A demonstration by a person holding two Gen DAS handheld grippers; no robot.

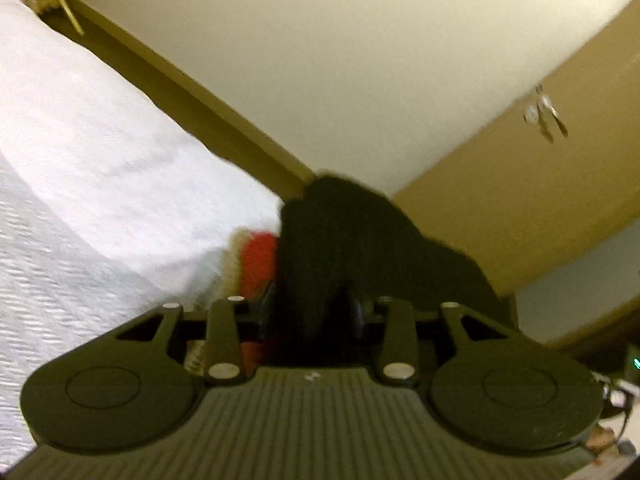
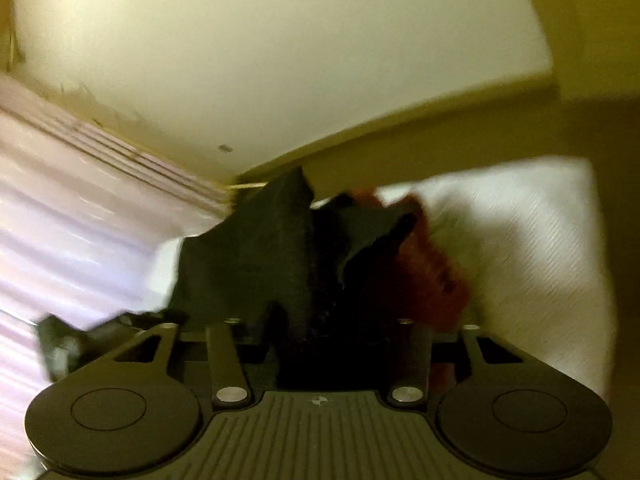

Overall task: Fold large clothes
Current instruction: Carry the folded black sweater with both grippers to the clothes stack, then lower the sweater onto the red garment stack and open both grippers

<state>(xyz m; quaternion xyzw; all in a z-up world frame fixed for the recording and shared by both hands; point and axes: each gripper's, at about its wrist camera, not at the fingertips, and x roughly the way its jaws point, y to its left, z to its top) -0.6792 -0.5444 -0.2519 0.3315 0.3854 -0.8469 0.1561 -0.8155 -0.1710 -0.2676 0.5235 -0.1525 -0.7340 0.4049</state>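
Your left gripper [image 1: 320,308] and right gripper [image 2: 316,328] each pinch a bunch of the dark garment [image 2: 272,248], lifted above the white bed [image 1: 80,160]. It looks soft, limp and light, so it will sag between your holds. Grip at seams or corners; the red cloth [image 2: 432,264] lies just behind.

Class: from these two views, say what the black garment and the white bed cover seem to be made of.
Black garment: soft matte cloth, possibly knit or fleece; it drapes limply from both claws and shows no shine. White bed cover: woven textile, probably cotton; a fine ribbed weave is visible. Blur leaves both uncertain.
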